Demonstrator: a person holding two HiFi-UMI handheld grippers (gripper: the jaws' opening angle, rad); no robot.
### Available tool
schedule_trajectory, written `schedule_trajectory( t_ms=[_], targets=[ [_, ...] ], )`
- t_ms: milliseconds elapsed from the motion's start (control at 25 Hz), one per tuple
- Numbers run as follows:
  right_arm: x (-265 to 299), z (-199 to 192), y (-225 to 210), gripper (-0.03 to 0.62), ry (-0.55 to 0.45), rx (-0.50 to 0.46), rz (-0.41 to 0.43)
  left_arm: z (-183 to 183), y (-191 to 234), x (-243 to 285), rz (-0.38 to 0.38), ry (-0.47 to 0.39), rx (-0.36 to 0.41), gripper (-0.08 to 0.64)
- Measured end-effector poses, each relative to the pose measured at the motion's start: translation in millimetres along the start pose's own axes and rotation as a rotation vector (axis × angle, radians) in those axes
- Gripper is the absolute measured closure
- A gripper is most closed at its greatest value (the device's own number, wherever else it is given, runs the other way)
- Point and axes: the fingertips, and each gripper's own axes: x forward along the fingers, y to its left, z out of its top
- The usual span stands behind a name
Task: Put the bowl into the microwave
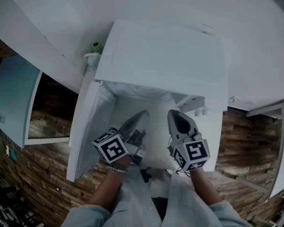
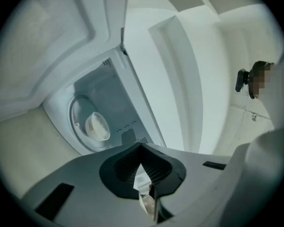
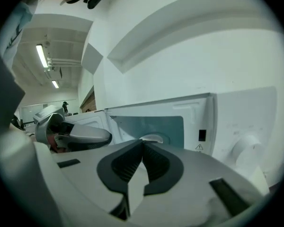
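A white microwave (image 1: 165, 60) stands below me, its door (image 1: 87, 131) swung open to the left. In the left gripper view, which is rolled over, a pale bowl (image 2: 98, 126) sits on the glass turntable (image 2: 80, 122) inside the cavity. My left gripper (image 1: 143, 113) and right gripper (image 1: 174, 113) hover side by side in front of the opening, apart from the bowl. The left gripper's (image 2: 141, 148) jaws meet with nothing between them. The right gripper (image 3: 143, 143) is shut and empty too; its view shows the left gripper (image 3: 80, 135) beside it and the microwave's opening (image 3: 146, 124) behind.
The microwave's control knob (image 3: 246, 148) is on its front panel, right of the opening. A small green-topped object (image 1: 95, 47) stands at the microwave's back left corner. A teal cabinet door (image 1: 14, 98) hangs open at the left over a wooden floor (image 1: 47, 164).
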Motion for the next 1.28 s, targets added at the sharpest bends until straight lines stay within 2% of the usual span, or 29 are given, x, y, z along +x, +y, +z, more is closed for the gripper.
schedule_trajectory(
  t_ms=[200,440,600,800,960,1280],
  targets=[
    [-23,18,13,0.589,-0.040,0.033,0.064,2,-31,-7,-0.038,0.028,0.100,0.560],
    [-46,41,20,0.589,-0.112,0.018,0.086,-1,-68,-20,-0.057,0.080,0.348,0.560],
    [-57,51,20,0.591,-0.138,0.019,0.093,-6,-82,-25,-0.054,0.090,0.442,0.560],
    [-66,52,19,0.591,-0.132,0.005,0.097,-13,-88,-30,-0.044,0.115,0.521,0.560],
    [-68,50,21,0.591,-0.125,0.003,0.104,-16,-92,-30,-0.048,0.125,0.548,0.560],
    [-68,46,25,0.591,-0.106,-0.011,0.119,-20,-92,-30,-0.062,0.124,0.523,0.561]
  ],
)
